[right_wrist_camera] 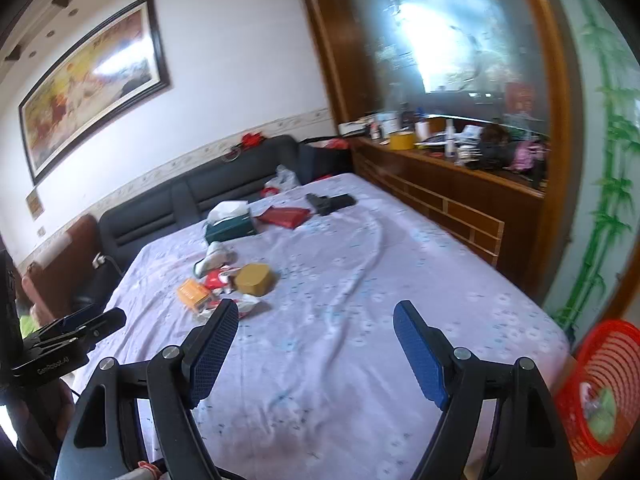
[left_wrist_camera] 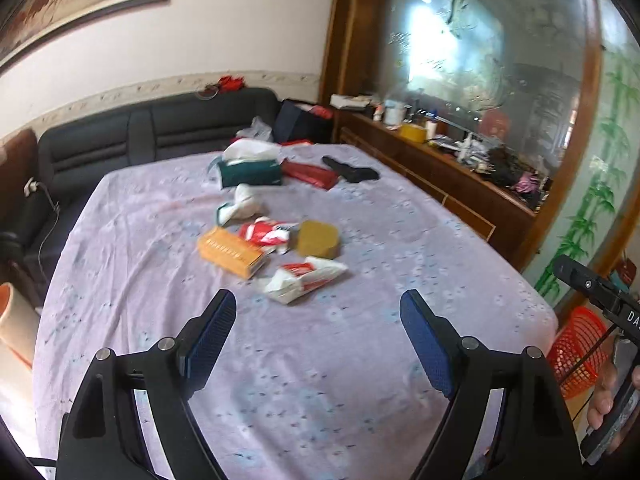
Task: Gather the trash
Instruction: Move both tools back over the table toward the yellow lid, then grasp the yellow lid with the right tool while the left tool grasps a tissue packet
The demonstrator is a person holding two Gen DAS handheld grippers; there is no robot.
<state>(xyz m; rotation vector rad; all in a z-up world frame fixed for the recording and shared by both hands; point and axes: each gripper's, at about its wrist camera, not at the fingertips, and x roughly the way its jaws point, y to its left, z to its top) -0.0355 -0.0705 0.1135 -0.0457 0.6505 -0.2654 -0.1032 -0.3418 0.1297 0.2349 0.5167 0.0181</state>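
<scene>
Trash pile (left_wrist_camera: 276,252) lies ahead of both wide-spread, empty grippers (left_wrist_camera: 318,336); untouched.

Wrinkled cloth tablecloth (left_wrist_camera: 280,360), glossy wooden cabinet (left_wrist_camera: 440,176)

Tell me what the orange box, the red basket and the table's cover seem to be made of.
Orange box: likely printed cardboard, with flat faces, sharp edges and a matte look.
Red basket: probably moulded plastic, a glossy open lattice wall you can see through.
Table cover: looks like thin woven cloth, lilac with a small print, matte and creased.
</scene>
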